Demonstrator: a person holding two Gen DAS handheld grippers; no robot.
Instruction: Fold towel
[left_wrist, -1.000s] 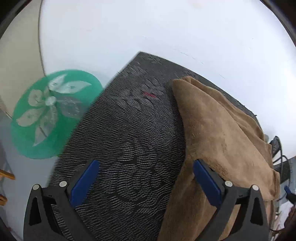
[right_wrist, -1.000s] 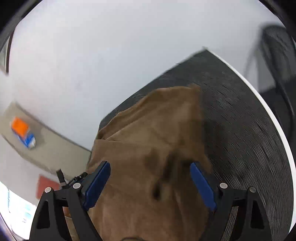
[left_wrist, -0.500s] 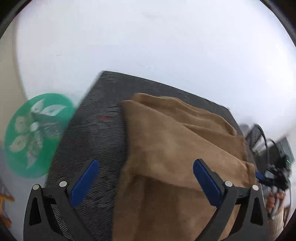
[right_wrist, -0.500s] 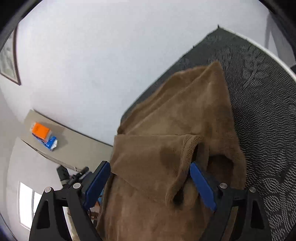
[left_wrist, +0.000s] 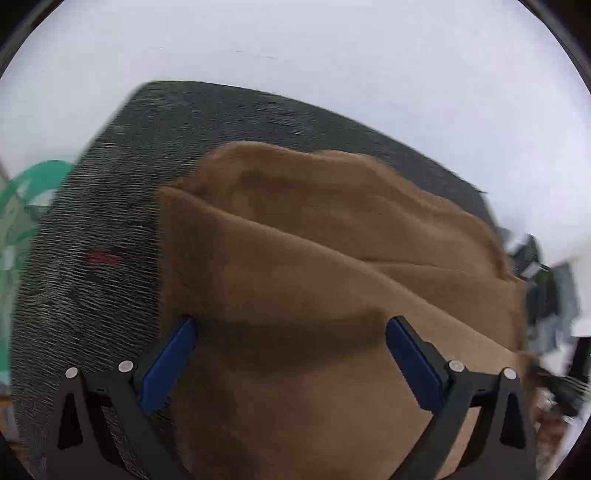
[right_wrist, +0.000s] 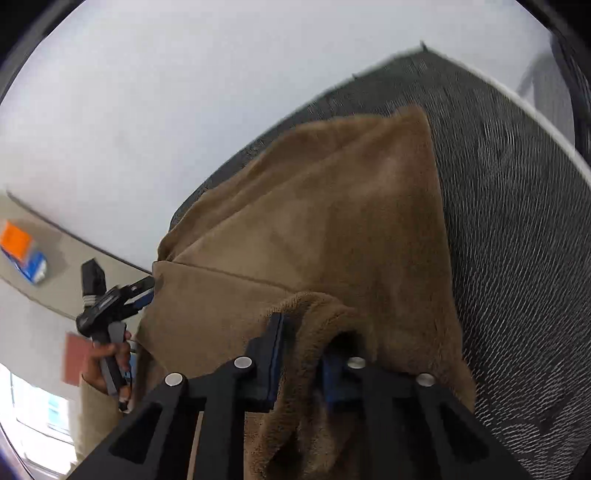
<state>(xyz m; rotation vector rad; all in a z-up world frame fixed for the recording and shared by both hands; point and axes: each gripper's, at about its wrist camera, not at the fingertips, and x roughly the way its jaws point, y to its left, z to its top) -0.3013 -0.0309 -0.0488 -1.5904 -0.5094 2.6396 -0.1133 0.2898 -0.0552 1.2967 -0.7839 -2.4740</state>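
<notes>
Towel (left_wrist: 295, 266): brown, plush, layered | right fingers (right_wrist: 275, 354) pinching its edge | left fingers (left_wrist: 170, 362) spread wide

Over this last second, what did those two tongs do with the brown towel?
The right tongs shut on a fold of the towel. The left tongs swung from the dark mat over the towel, jaws wide open throughout. The towel stayed on the mat.

the towel (right_wrist: 332, 229) hides one blue pad of the right tool (right_wrist: 301, 363).
</notes>
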